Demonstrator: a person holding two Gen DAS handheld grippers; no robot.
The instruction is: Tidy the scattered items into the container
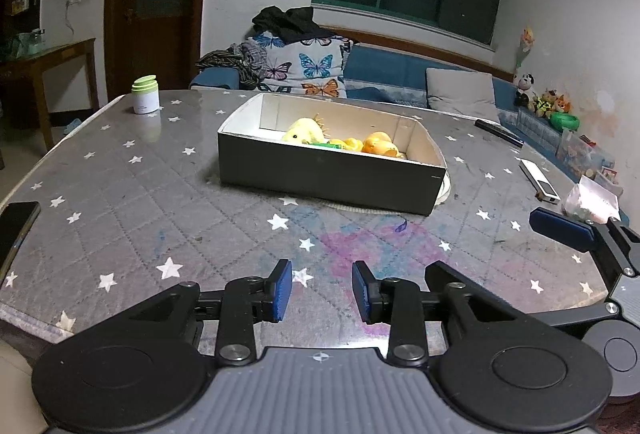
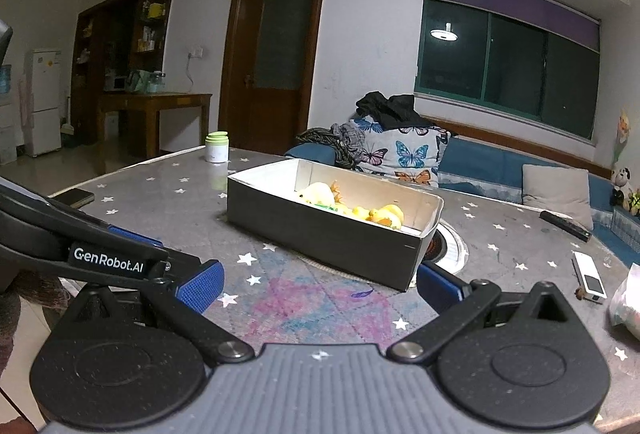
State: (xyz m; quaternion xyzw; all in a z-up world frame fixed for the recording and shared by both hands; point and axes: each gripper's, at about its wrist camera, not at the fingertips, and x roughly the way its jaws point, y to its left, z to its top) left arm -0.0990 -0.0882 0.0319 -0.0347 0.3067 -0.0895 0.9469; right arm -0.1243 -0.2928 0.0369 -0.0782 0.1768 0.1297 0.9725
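A grey cardboard box (image 1: 328, 173) with white inner walls stands mid-table; it also shows in the right wrist view (image 2: 320, 234). Inside lie a pale yellow plush chick (image 1: 304, 129), orange-yellow toys (image 1: 380, 145) and something green (image 1: 326, 144). My left gripper (image 1: 322, 290) hovers over the table's near edge, jaws a little apart and empty. My right gripper (image 2: 320, 286) is wide open and empty, in front of the box's near corner. The right gripper's finger (image 1: 562, 228) shows at the right in the left wrist view; the left gripper's arm (image 2: 108, 254) shows at the left in the right wrist view.
The grey star-patterned table cover (image 1: 160, 193) carries a green-lidded white jar (image 1: 145, 94) far left, a phone (image 1: 16, 226) at the left edge, a black remote (image 1: 498, 131), a white remote (image 1: 540, 181) and a plastic bag (image 1: 592, 201) at the right. A blue sofa (image 1: 400, 73) stands behind.
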